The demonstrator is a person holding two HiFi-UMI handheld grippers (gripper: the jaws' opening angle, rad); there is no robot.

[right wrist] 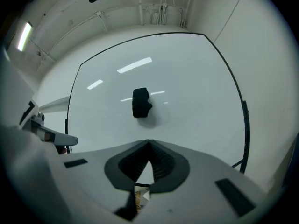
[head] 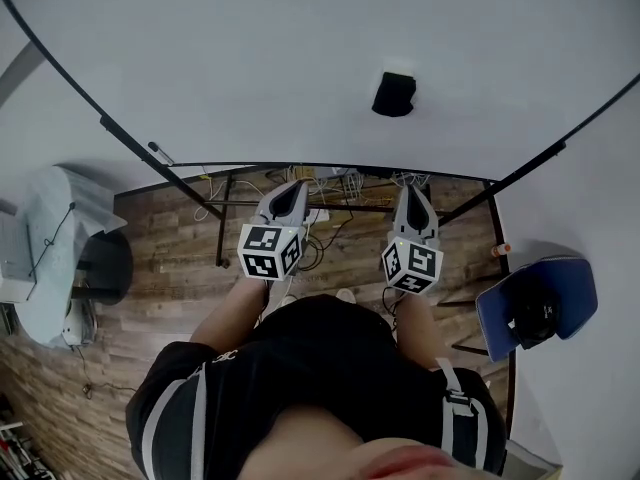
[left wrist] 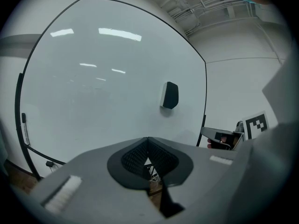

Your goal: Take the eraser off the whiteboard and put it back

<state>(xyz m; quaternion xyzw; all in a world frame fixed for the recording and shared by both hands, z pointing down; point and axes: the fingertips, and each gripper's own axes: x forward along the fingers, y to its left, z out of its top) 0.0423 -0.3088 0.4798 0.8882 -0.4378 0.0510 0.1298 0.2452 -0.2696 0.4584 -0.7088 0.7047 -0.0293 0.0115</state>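
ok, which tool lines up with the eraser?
The right tool: the eraser sits almost straight ahead of it, but off to the side of the left tool.

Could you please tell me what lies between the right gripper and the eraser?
Nothing: in the right gripper view, only bare whiteboard shows between the shut right gripper and the eraser stuck to it.

Wood-plank floor [head: 160, 253], white walls [left wrist: 243, 80], blue chair [head: 575, 280]

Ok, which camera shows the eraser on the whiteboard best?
The right gripper view: the eraser sits near centre, large and unblocked, on the whiteboard. The left gripper view shows it off to the right, at an angle. The head view shows it as a small dark block.
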